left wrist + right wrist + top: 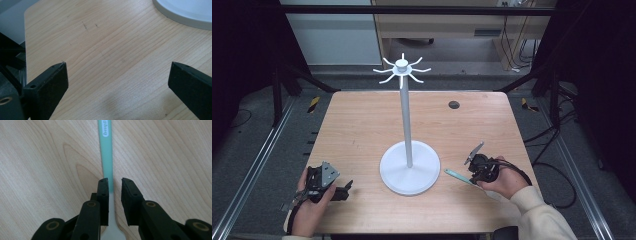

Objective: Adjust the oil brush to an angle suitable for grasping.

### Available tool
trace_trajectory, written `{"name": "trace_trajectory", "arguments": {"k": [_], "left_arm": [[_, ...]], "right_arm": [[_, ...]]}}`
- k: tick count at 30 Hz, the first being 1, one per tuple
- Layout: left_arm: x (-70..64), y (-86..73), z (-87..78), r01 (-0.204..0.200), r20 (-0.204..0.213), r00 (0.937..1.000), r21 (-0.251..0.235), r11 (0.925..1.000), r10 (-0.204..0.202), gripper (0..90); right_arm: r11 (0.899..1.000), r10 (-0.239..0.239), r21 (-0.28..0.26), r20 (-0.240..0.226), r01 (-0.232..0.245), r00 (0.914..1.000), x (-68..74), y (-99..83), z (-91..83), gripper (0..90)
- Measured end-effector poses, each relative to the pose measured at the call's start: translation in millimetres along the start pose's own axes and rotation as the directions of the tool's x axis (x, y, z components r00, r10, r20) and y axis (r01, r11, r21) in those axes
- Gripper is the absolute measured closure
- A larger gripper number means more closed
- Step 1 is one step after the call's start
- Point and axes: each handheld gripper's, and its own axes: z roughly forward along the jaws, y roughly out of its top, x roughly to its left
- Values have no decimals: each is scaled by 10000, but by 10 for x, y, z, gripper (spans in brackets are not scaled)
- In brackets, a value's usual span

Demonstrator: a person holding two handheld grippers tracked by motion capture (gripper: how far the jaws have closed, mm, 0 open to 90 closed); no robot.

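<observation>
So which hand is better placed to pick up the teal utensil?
Right. The right tongs already straddle the teal utensil, not yet closed. The left tongs sit open over bare table.

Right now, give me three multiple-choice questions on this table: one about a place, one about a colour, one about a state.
1. Where does the utensil lie?
A) on the table, right of the stand
B) on the stand's base
C) hung from a hook

2. What colour is its handle?
A) red
B) teal
C) black

3. How is the left claw?
A) shut on the utensil
B) open and empty
C) gripping the stand

Answers: 1 A, it lies on wood beside the base, the right claw astride it. 2 B, the right gripper view shows teal. 3 B, its jaws stand wide apart over bare wood.
</observation>
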Motion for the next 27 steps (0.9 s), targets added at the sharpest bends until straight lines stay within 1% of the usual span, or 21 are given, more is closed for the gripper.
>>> {"name": "trace_trajectory", "arguments": {"k": [1,2,9,15,27], "left_arm": [[-2,0,0,4,-9,10000,-6,10000,-4,24],[-2,1,0,2,-4,10000,-5,10000,-2,24],[-1,-1,2,-5,3,10000,15,10000,5,24],[-7,-2,7,-12,41,10000,30,10000,12,23],[-6,-3,7,-20,47,10000,37,10000,20,24]], "right_arm": [[10000,0,0,0,0,10000,0,0,0,756],[9998,-78,189,-72,79,9999,-5,-1,23,744],[9986,-169,494,-261,182,9995,-13,-7,70,755],[9970,-185,748,-192,199,9996,-16,-19,109,764],[9963,-221,828,-217,238,9995,-9,2,134,790]]}}
